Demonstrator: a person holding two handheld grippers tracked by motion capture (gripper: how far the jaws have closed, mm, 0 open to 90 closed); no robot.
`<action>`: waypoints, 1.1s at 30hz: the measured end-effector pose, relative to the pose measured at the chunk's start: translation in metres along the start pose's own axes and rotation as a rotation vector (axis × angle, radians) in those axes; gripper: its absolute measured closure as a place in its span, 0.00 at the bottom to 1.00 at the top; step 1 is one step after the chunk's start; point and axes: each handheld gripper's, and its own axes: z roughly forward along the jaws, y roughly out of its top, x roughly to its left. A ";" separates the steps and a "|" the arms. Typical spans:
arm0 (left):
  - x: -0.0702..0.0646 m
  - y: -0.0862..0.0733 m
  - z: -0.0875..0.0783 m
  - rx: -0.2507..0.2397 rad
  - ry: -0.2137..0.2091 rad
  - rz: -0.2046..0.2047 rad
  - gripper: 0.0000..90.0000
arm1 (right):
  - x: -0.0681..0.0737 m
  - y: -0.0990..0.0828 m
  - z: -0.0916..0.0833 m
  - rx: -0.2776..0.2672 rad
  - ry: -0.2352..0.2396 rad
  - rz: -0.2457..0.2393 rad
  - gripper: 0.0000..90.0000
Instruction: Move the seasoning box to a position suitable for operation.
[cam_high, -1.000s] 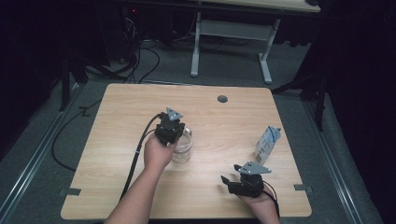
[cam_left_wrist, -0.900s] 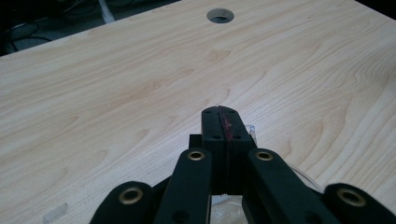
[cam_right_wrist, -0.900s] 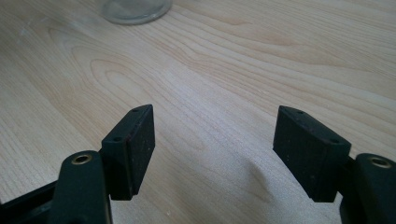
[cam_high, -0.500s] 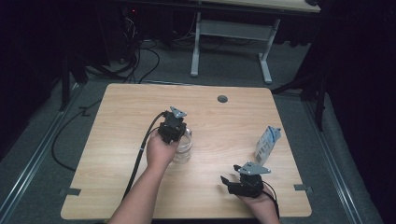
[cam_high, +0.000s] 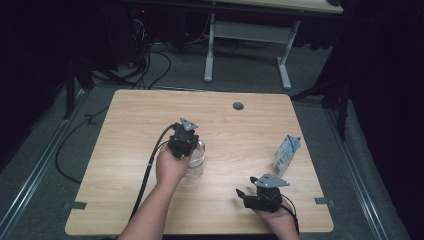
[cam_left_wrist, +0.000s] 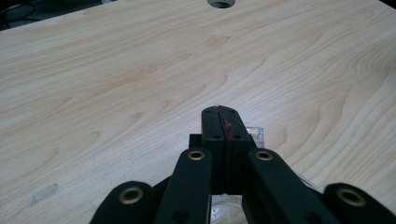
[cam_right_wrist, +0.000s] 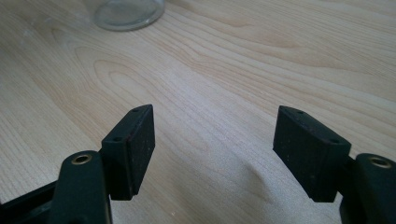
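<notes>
The left gripper (cam_left_wrist: 219, 114) has its black jaws pressed flat together, with a thin edge of clear material showing just beside the tips; whether they pinch the rim of the clear round glass jar (cam_high: 196, 161) cannot be told. In the high view this gripper (cam_high: 183, 142) sits directly over the jar, pointing down, and the jar stands upright near the middle of the pale wooden table (cam_high: 135, 130).

The right gripper (cam_right_wrist: 215, 140) has its pads spread wide with nothing between them, only bare wood; the jar's base (cam_right_wrist: 123, 11) lies well ahead of it. In the high view this gripper (cam_high: 250, 194) rests low on the table, to the right of the jar and nearer the person, and a blue-and-white soft pouch (cam_high: 286, 154) stands to the right of the jar, just beyond this gripper.

The likely risk is that a thin grip on a glass rim slips or tips the jar if the left hand lifts or twists, since the right gripper is not steadying it.

Against the earlier frames, the left hand has shifted only slightly over the jar; the jar, the pouch and the right gripper sit where they were.
</notes>
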 end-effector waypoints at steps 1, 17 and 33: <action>-0.001 -0.001 -0.002 -0.001 -0.001 -0.001 1.00 | 0.000 0.000 0.000 -0.001 0.000 0.000 0.33; 0.001 -0.012 -0.033 -0.069 0.003 -0.006 1.00 | 0.004 0.000 0.002 0.007 0.003 -0.010 0.33; 0.037 -0.080 -0.042 -0.157 -0.009 -0.039 1.00 | 0.002 -0.002 0.007 0.023 0.001 0.003 0.38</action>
